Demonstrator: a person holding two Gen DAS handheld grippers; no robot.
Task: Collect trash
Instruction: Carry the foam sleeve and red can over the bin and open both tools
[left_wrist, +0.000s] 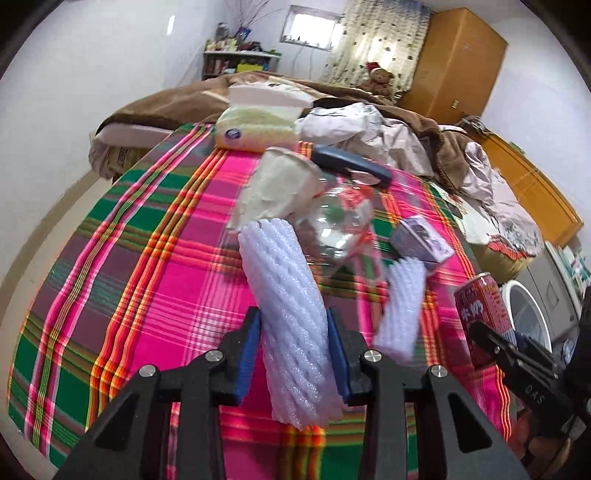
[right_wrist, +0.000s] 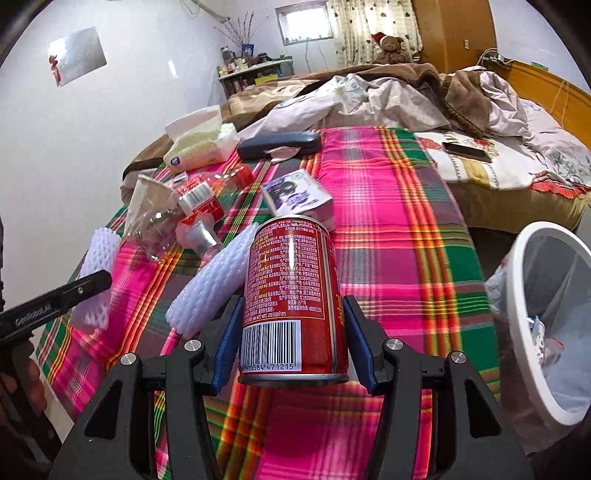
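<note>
My left gripper (left_wrist: 291, 325) is shut on a white foam net sleeve (left_wrist: 284, 314) and holds it above the plaid cloth (left_wrist: 147, 258). My right gripper (right_wrist: 291, 317) is shut on a red drink can (right_wrist: 291, 295), also held above the cloth; the can shows at the right edge of the left wrist view (left_wrist: 484, 317). A second foam sleeve (right_wrist: 214, 284) lies on the cloth beside the can. A clear plastic bottle (right_wrist: 177, 218), a paper cup (left_wrist: 284, 184) and a small purple box (right_wrist: 295, 195) lie further back. A white trash bin (right_wrist: 546, 325) stands to the right.
A tissue pack (right_wrist: 203, 147) and a dark blue case (right_wrist: 280, 144) lie at the far end of the cloth. Behind is a bed with rumpled blankets (right_wrist: 369, 96) and a phone (right_wrist: 467, 150). A wooden wardrobe (left_wrist: 454, 62) stands at the back.
</note>
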